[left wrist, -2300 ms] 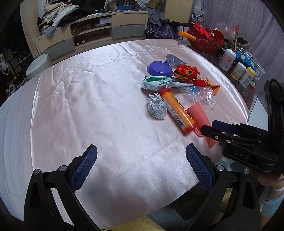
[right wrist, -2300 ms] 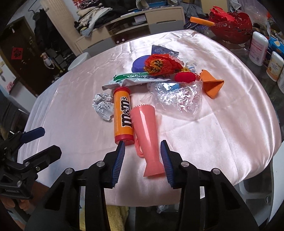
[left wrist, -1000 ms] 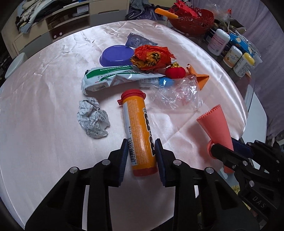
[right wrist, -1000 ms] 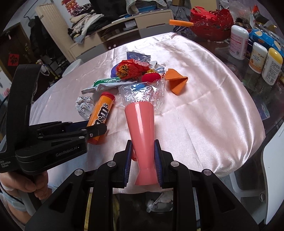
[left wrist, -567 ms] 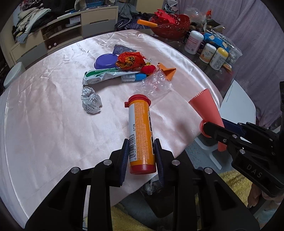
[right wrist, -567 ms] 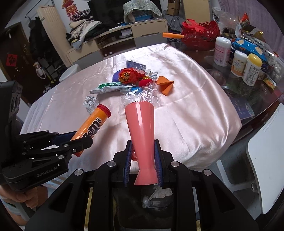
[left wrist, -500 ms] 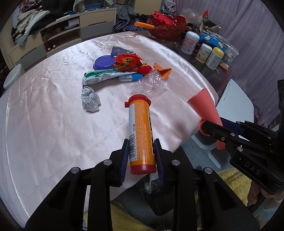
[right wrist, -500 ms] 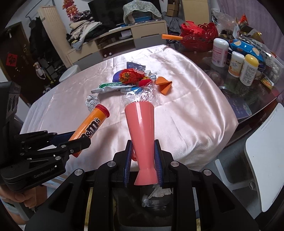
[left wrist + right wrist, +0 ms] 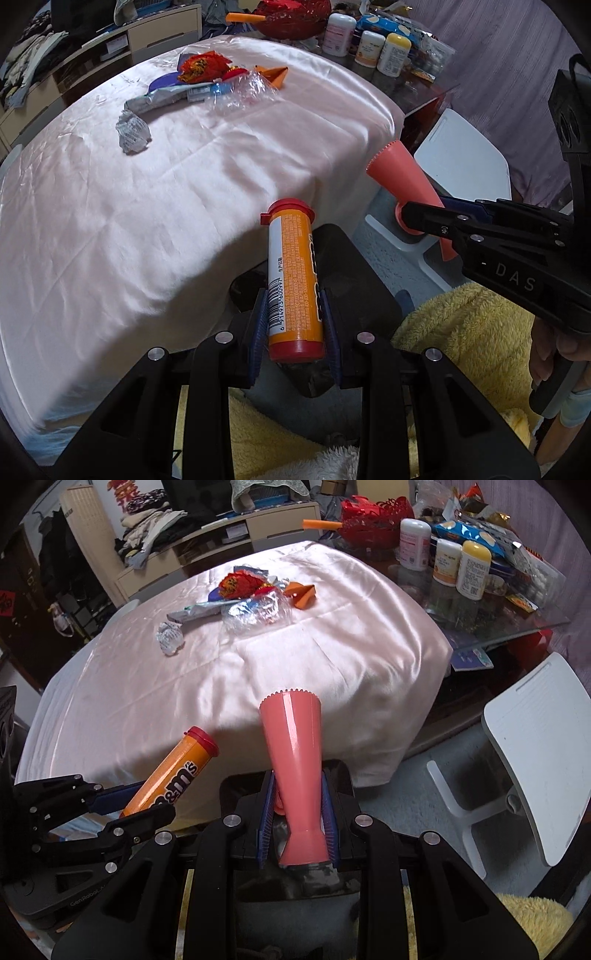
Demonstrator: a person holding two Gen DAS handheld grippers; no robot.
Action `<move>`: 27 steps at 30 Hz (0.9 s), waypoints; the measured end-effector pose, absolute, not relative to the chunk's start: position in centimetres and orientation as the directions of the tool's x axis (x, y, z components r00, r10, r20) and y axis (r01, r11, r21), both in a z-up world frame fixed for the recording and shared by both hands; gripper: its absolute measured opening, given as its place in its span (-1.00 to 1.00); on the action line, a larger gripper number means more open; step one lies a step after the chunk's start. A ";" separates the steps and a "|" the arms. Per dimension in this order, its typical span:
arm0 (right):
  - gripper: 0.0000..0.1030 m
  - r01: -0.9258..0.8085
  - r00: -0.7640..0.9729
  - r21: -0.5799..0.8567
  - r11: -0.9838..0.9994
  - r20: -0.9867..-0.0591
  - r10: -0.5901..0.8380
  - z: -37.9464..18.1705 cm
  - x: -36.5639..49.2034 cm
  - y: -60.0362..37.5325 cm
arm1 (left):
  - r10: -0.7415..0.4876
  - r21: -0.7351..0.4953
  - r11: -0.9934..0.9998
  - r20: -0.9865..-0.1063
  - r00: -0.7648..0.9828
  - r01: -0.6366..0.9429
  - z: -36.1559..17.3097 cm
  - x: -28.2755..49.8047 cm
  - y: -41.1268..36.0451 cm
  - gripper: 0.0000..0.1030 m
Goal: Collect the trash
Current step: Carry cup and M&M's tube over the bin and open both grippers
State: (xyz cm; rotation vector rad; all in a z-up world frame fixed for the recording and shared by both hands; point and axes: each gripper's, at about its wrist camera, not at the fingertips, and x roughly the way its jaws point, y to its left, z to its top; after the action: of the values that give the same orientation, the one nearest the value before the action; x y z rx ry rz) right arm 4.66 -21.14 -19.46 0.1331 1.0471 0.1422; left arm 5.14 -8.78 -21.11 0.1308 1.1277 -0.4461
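Ribbed blue fingers (image 9: 260,325) of the left gripper (image 9: 295,328) pinch a smooth orange candy tube (image 9: 293,280) near its red base, its long axis running away toward the table (image 9: 147,206), cap far; the right gripper (image 9: 297,819) clamps a glossy pink flared cup (image 9: 295,753) by its narrow foot, toothed rim far. Both tilt downward over a black bin (image 9: 354,280) beside the satin-draped table.
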 end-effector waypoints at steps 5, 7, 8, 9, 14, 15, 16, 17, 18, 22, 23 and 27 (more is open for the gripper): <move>-0.51 -0.019 0.441 0.188 0.982 -0.880 0.177 -22.1 3.4 -21.9 | -0.302 -0.163 0.896 -0.905 0.298 0.413 -23.5 4.3 -9.6 -0.49; -0.51 -0.007 0.418 0.192 0.981 -0.891 0.177 -23.2 3.2 -22.2 | -0.304 -0.172 0.894 -0.912 0.275 0.415 -24.6 4.0 -10.0 -0.49; -0.51 0.000 0.406 0.198 0.980 -0.896 0.181 -23.8 3.1 -22.3 | -0.302 -0.175 0.893 -0.916 0.264 0.415 -25.1 4.0 -10.1 -0.49; -0.51 0.006 0.392 0.207 0.978 -0.900 0.188 -24.4 3.0 -22.4 | -0.300 -0.178 0.893 -0.920 0.251 0.414 -25.6 3.9 -10.3 -0.49; -0.51 0.028 0.331 0.244 0.969 -0.917 0.222 -27.3 3.2 -22.7 | -0.285 -0.188 0.895 -0.939 0.193 0.405 -28.1 4.1 -10.8 -0.49; -0.51 0.033 0.319 0.249 0.968 -0.920 0.226 -27.8 3.3 -22.6 | -0.283 -0.190 0.895 -0.941 0.185 0.404 -28.4 4.2 -10.9 -0.49; -0.51 0.039 0.308 0.253 0.967 -0.923 0.230 -28.3 3.4 -22.6 | -0.282 -0.192 0.895 -0.943 0.176 0.404 -28.8 4.2 -10.9 -0.49; -0.51 0.043 0.299 0.256 0.966 -0.925 0.232 -28.6 3.5 -22.6 | -0.284 -0.197 0.893 -0.944 0.168 0.405 -29.0 4.3 -11.0 -0.49; -0.51 0.047 0.291 0.260 0.964 -0.927 0.236 -28.9 3.6 -22.7 | -0.283 -0.199 0.893 -0.945 0.161 0.405 -29.3 4.4 -11.1 -0.49; -0.49 0.058 0.275 0.267 0.962 -0.930 0.242 -29.4 4.2 -22.7 | -0.281 -0.207 0.892 -0.950 0.135 0.401 -29.9 4.8 -11.2 -0.49; -0.48 0.060 0.274 0.269 0.961 -0.930 0.243 -29.5 4.4 -22.8 | -0.284 -0.212 0.892 -0.950 0.129 0.400 -29.9 5.3 -11.5 -0.49; -0.47 0.067 0.274 0.273 0.960 -0.930 0.245 -29.5 4.9 -22.9 | -0.289 -0.221 0.890 -0.950 0.118 0.399 -30.1 5.4 -11.5 -0.49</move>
State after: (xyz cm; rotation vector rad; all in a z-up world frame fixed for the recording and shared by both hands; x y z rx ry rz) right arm 4.87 -22.94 -29.51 0.2803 1.2928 0.1216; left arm 5.40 -11.50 -30.06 0.0965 1.3627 -0.5038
